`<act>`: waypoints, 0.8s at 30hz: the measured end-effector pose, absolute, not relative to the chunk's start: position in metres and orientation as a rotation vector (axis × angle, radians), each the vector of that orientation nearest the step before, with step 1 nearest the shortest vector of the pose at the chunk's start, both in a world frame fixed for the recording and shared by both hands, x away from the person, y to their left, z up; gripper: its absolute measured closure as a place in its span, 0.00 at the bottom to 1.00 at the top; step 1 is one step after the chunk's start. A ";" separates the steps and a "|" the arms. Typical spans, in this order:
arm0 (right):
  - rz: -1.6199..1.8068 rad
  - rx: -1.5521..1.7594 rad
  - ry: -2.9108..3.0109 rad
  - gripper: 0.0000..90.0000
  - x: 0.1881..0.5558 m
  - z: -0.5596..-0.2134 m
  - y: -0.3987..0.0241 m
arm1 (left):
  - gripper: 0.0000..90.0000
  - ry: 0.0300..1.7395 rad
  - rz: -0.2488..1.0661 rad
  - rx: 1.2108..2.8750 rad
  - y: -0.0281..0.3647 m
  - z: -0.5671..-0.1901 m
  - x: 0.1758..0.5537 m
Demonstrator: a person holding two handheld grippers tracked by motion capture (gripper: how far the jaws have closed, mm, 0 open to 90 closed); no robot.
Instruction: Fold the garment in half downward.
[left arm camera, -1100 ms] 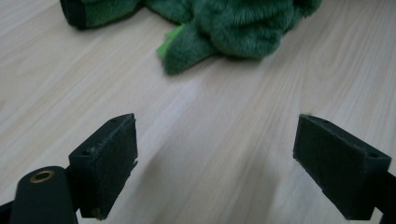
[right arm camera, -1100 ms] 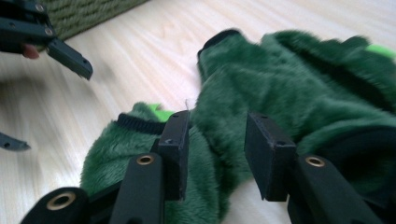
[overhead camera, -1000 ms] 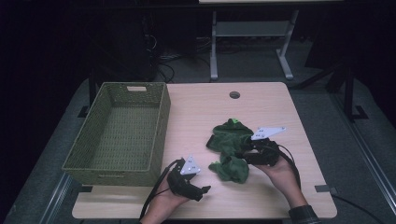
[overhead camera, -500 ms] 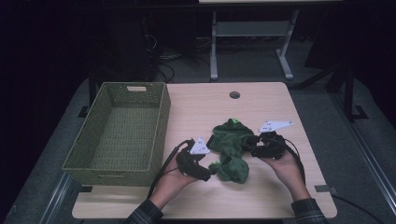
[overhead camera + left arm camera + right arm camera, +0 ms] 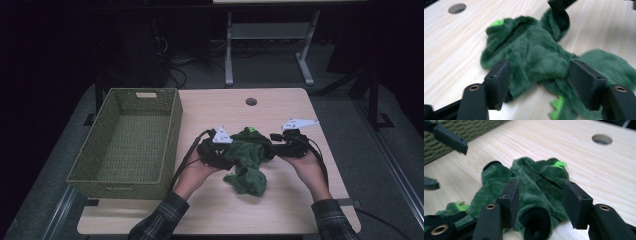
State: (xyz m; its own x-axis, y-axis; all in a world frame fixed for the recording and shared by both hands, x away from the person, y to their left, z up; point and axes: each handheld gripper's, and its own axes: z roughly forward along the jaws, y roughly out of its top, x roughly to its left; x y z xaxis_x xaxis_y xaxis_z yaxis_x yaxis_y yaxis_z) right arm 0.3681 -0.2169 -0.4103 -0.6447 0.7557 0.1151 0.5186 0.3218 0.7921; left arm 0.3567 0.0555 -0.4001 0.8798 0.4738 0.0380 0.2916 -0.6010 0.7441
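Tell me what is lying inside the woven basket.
The woven basket shows only its own woven floor and walls. The strip of floor just behind its near wall is hidden. The green plush garment lies outside it, on the table.

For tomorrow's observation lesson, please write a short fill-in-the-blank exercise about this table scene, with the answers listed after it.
1. The plush garment lying on the table is dark ____ in colour.
2. The woven basket stands to the ____ of the garment in the high view.
3. The left tool and the right tool each have the ____ between their jaws.
4. The hole in the tabletop is ____ in shape.

Missing words: green; left; garment; round
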 end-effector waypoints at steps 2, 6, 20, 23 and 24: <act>1.189 1.162 2.331 0.54 0.374 -0.408 -0.217 | 0.42 0.555 0.311 2.256 0.052 -0.399 0.366; 1.145 1.206 2.332 0.52 0.386 -0.407 -0.215 | 0.49 0.567 0.344 2.250 0.049 -0.399 0.384; 1.079 1.272 2.404 0.57 0.422 -0.440 -0.215 | 0.63 0.610 0.350 2.305 0.030 -0.433 0.441; 1.057 1.284 2.426 0.57 0.426 -0.448 -0.217 | 0.62 0.608 0.347 2.332 0.026 -0.444 0.447; 1.047 1.297 2.433 0.58 0.427 -0.450 -0.217 | 0.61 0.612 0.347 2.335 0.025 -0.446 0.449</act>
